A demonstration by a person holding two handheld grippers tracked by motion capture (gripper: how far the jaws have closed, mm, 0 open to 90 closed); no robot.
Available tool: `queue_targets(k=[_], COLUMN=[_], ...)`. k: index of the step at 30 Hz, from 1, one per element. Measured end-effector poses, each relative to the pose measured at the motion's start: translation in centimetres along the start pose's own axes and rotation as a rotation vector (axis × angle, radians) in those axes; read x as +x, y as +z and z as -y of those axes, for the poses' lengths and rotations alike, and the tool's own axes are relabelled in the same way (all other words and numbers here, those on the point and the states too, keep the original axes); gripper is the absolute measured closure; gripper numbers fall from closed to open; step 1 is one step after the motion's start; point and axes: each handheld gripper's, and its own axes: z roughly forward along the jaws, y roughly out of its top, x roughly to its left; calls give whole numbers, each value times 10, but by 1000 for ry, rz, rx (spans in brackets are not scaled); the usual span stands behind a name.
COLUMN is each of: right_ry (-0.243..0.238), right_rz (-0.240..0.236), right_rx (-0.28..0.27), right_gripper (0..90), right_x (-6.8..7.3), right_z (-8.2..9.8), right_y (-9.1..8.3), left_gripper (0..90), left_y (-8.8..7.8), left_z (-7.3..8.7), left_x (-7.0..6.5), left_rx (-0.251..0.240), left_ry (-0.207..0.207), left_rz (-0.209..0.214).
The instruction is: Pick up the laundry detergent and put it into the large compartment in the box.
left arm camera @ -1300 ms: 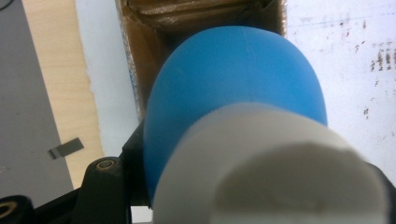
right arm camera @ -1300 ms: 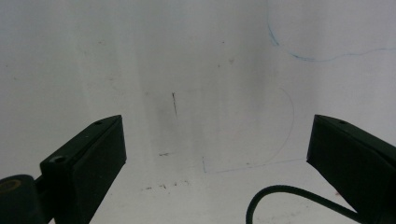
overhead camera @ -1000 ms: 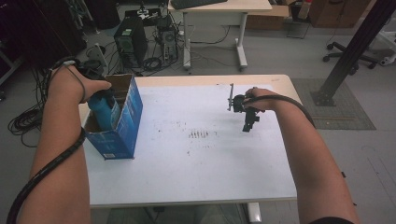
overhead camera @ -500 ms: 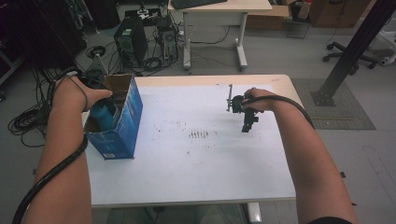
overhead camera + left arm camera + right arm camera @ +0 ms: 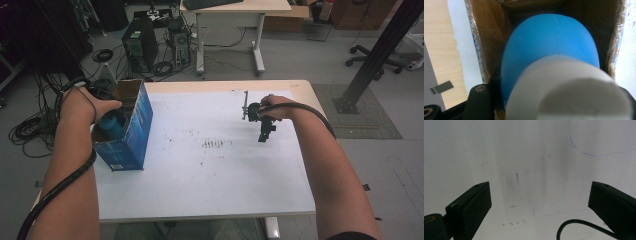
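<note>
A blue bottle (image 5: 112, 125) with a white cap (image 5: 569, 87) stands partly inside an open blue cardboard box (image 5: 131, 137) at the table's left edge. My left gripper (image 5: 100, 95) is shut on the bottle's top end above the box opening. In the left gripper view the bottle's blue body (image 5: 549, 42) points down between the box's brown inner walls (image 5: 486, 37), with my left gripper (image 5: 551, 100) closed around the cap. My right gripper (image 5: 263, 129) hangs over the table's right half. Its jaws stand wide apart over the bare white surface, so my right gripper (image 5: 539, 202) is open and holds nothing.
The white tabletop (image 5: 210, 170) carries faint dark smudges (image 5: 214, 144) in the middle. A thin upright rod (image 5: 245, 105) stands by the right hand. Behind the table are a computer tower (image 5: 137, 45), cables on the floor, and another desk (image 5: 235, 7).
The left hand has come down a little and the blue bottle sits lower in the box. The right gripper has barely moved.
</note>
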Motion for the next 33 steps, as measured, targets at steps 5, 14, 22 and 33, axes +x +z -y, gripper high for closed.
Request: queue_targets(k=[5, 14, 22, 33], right_ry=[-6, -3, -3, -6], right_rz=[0, -2, -8, -12], right_rx=[-2, -3, -3, -3], right_gripper=[45, 44, 43, 45], right_x=[1, 1, 0, 1], right_z=[-1, 1, 0, -2], right_y=[2, 4, 8, 12], left_gripper=[392, 392, 392, 391], left_y=[4, 13, 22, 25], left_z=[0, -1, -2, -1], left_x=[-1, -4, -3, -4], left_rx=[-3, 6, 14, 16], left_ry=[-1, 4, 6, 10], left_rz=[-3, -12, -12, -17])
